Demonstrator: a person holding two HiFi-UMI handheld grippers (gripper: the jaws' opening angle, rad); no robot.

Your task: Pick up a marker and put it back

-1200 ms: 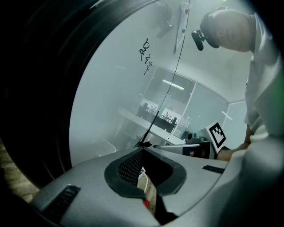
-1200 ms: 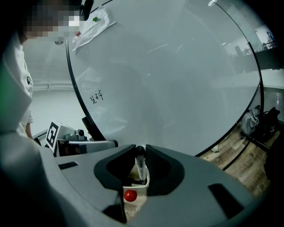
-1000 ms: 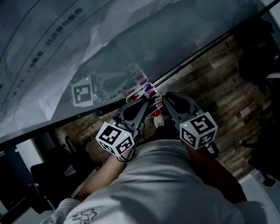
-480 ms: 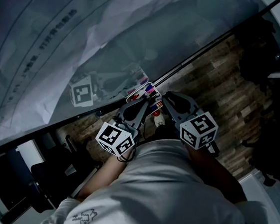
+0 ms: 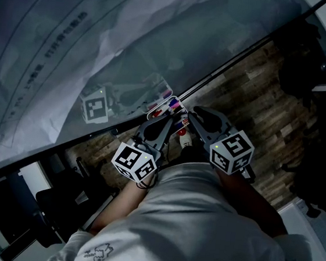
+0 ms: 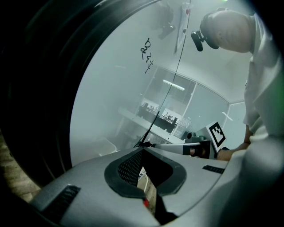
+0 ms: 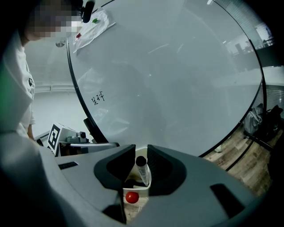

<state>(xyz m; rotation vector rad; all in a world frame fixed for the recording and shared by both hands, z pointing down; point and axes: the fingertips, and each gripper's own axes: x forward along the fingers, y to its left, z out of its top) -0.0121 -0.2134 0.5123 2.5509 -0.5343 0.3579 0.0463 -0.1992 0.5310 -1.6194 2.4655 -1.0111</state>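
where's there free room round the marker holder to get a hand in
Bare whiteboard above and to the right of the holder, as far as the board's dark edge. Crowded at the holder itself: the right gripper straddles it, a black-capped marker stands inside, and the left gripper sits alongside.

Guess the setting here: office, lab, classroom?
Probably an office or meeting room: a large whiteboard with some handwriting, a small holder of markers by its lower edge, and wood-plank flooring.
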